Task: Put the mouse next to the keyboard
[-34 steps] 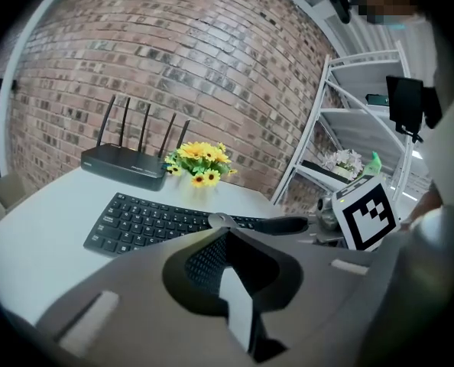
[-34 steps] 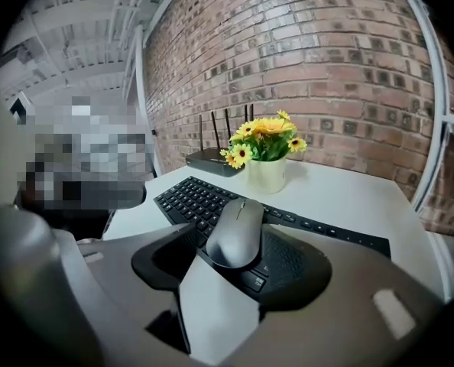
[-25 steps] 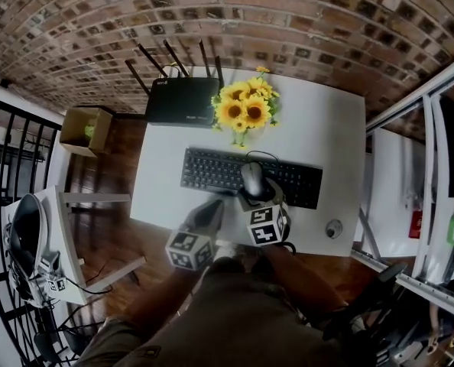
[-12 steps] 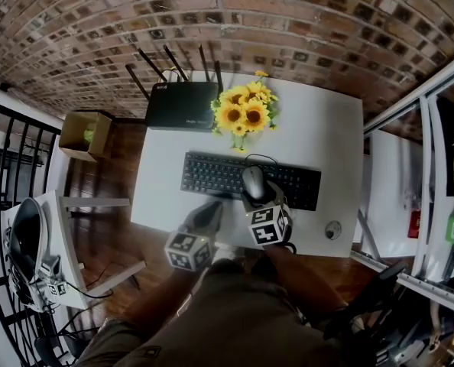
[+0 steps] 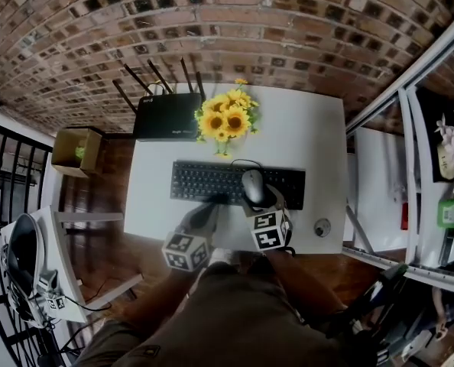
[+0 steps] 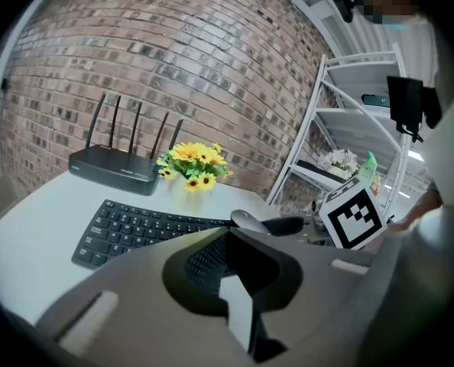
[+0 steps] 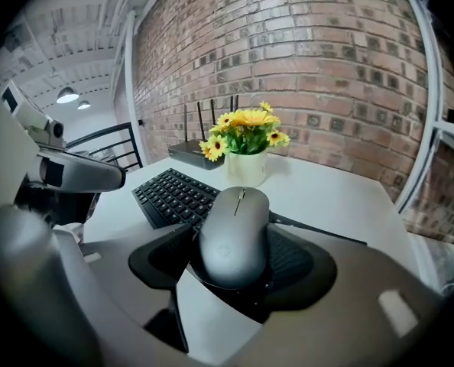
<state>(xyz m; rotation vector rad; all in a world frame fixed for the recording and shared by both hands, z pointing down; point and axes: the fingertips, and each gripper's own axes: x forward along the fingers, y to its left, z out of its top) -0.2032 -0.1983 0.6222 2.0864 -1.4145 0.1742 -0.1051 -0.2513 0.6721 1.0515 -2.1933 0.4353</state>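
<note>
Nearest: left grey plastic gripper (image 6: 227,237) pinched closed, empty, at front edge of white rectangular table (image 5: 312,136). Right grey plastic gripper (image 7: 231,260) just closing, clamped on matte grey oval mouse (image 7: 235,220), over flat black keyboard (image 5: 209,180).

Here's an office corner in a loft-style building. Exposed brick wall (image 5: 212,21) runs right across the back, and overhead there's bare industrial ceiling with hanging lamps (image 7: 67,95). Front and centre, a white desk (image 5: 311,128) set up as a workstation: black keyboard (image 5: 212,182), a black router (image 5: 168,117) with its antennas up against the brick, and a pot of sunflowers (image 5: 225,117) to brighten it. Off to one side, white metal shelving (image 6: 349,121) with plants and odds and ends. Wooden floor (image 5: 97,228) below, a cardboard box (image 5: 76,150) on it, a black railing (image 5: 5,167) beyond.
</note>
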